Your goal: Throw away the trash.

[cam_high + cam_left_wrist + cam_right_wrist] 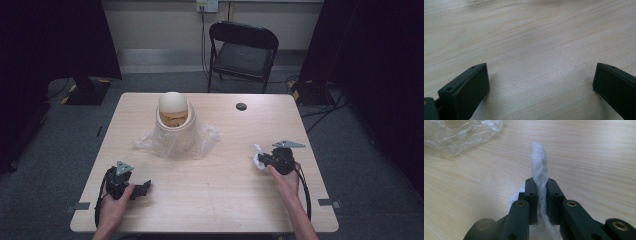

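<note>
The right gripper (541,185) pinches a white tissue (539,167) between nearly closed jaws; its long axis juts straight ahead past the tips. Clear plastic wrap (461,133) lies beyond, leftward. The left gripper (540,82) rests wide open, empty, on the wooden table (529,37).

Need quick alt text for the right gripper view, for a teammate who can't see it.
The right gripper is shut on a white tissue, which sticks up past its black jaws above a light wooden table. Crumpled clear plastic wrap lies at the upper left.
</note>
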A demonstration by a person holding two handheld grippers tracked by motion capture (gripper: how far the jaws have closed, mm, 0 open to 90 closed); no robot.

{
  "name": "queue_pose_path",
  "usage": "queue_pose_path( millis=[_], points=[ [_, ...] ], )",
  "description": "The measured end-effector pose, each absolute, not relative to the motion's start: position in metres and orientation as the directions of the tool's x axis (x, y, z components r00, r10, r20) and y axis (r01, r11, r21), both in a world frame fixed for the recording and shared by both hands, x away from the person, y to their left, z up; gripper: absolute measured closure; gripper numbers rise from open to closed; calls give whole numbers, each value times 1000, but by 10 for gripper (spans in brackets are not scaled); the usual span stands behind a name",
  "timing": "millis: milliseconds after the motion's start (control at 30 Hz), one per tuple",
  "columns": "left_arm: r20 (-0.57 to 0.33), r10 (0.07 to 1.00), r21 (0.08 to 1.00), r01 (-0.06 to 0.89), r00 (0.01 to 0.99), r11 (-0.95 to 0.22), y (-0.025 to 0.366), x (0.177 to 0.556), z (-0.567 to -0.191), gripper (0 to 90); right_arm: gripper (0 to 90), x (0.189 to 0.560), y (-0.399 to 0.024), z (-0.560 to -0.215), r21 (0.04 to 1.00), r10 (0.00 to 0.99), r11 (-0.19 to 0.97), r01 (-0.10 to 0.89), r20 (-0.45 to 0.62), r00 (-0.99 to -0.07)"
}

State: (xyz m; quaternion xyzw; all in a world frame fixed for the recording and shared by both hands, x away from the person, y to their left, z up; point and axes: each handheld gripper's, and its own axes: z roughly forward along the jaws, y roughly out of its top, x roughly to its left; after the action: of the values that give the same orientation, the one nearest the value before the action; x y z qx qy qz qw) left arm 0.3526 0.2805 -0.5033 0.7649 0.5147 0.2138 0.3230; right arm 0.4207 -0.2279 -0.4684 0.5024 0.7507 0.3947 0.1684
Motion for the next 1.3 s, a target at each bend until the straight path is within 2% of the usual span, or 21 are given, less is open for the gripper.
queue_pose_path(
  millis=[667, 1300],
  points=[
    [-4, 926, 714, 649, 377, -261, 280, 353, -503, 0, 816, 419, -206, -460, 776, 847, 206, 596, 163, -505],
    [-6, 927, 715, 649, 376, -259, 280, 351, -503, 4, 814, 423, -159, -458, 776, 790, 250, 579, 182, -585]
  ],
)
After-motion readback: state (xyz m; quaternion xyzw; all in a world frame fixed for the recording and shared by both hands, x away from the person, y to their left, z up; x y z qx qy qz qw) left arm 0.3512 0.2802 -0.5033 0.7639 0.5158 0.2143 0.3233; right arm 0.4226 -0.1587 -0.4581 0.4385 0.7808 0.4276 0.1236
